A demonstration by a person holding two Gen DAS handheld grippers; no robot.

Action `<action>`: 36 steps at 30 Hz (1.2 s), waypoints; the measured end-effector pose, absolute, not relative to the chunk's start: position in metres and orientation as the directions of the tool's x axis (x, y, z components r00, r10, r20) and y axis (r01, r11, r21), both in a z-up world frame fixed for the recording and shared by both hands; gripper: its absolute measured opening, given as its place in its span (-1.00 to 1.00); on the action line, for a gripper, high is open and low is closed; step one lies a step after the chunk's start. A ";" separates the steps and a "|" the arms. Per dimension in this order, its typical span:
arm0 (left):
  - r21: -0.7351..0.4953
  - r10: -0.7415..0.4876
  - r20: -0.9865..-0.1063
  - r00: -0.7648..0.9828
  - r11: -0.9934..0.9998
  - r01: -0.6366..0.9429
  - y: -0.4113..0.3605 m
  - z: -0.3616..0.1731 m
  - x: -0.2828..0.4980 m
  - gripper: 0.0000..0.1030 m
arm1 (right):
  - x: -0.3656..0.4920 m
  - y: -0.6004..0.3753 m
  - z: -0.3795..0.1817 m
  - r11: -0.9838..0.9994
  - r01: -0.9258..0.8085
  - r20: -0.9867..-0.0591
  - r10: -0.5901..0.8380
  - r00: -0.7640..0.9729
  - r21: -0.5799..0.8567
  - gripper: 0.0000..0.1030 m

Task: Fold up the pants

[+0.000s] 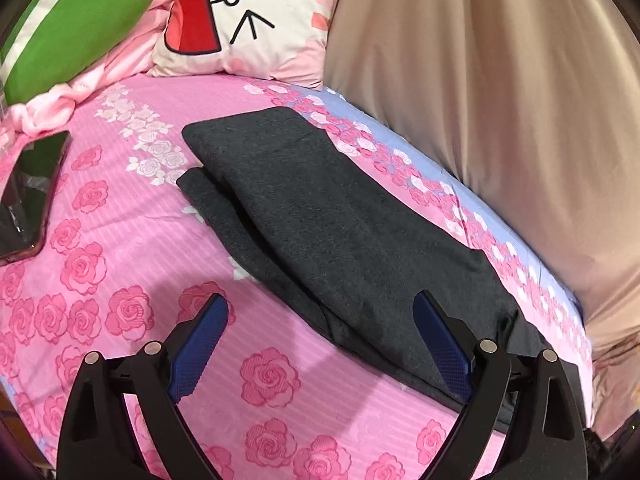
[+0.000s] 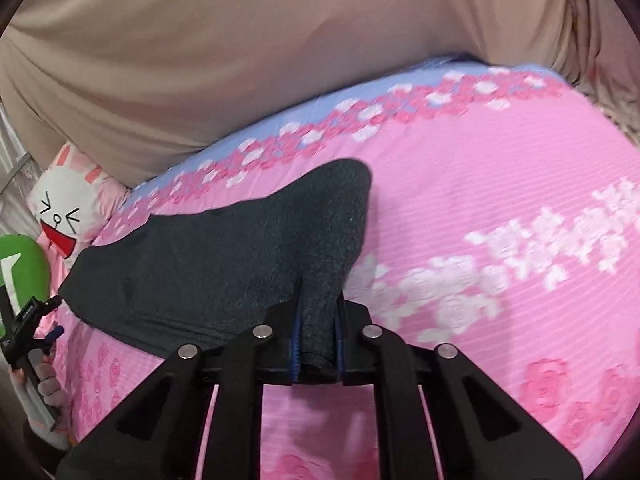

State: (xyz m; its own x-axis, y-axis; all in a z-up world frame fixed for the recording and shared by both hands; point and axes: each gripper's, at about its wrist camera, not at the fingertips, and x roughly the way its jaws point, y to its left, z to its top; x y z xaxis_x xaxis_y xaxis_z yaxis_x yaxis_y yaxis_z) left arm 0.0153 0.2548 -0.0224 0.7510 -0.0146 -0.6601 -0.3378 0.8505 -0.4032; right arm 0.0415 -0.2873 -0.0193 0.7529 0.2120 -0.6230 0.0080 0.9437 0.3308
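Black fingers with blue pads filled the bottom of the left wrist view, where the left gripper stood wide open and held nothing; its right-hand pad sat just above the near end of the dark grey pants. At the bottom centre of the right wrist view, the right gripper was closed tight on a bunched fold of the pants, the cloth squeezed between its blue pads. Beyond the tongs, the pants lay folded lengthwise on a pink rose-print bedsheet, running from lower right toward the centre of the left view, one layer offset over another. A dark phone rested on the sheet at the left edge. Farther back, at upper left, sat a green cushion and a white cartoon-face pillow. A tan curtain filled the upper right.
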 end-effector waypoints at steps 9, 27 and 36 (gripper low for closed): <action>-0.462 -0.046 -0.706 0.707 0.786 -0.411 0.281 -0.032 0.015 0.78 | 0.015 -0.339 -0.017 0.945 0.115 -0.629 0.109 0.769 0.305 -0.81; -0.550 -0.118 -0.693 0.711 0.724 -0.416 0.277 -0.012 0.059 -0.79 | -0.013 -0.309 -0.006 0.963 0.058 -0.580 0.111 0.807 0.264 -0.02; -0.391 -0.324 -0.503 0.801 0.912 0.123 0.086 0.137 0.026 -0.79 | -0.010 -0.309 -0.020 0.931 0.019 -0.561 0.203 0.803 0.364 0.02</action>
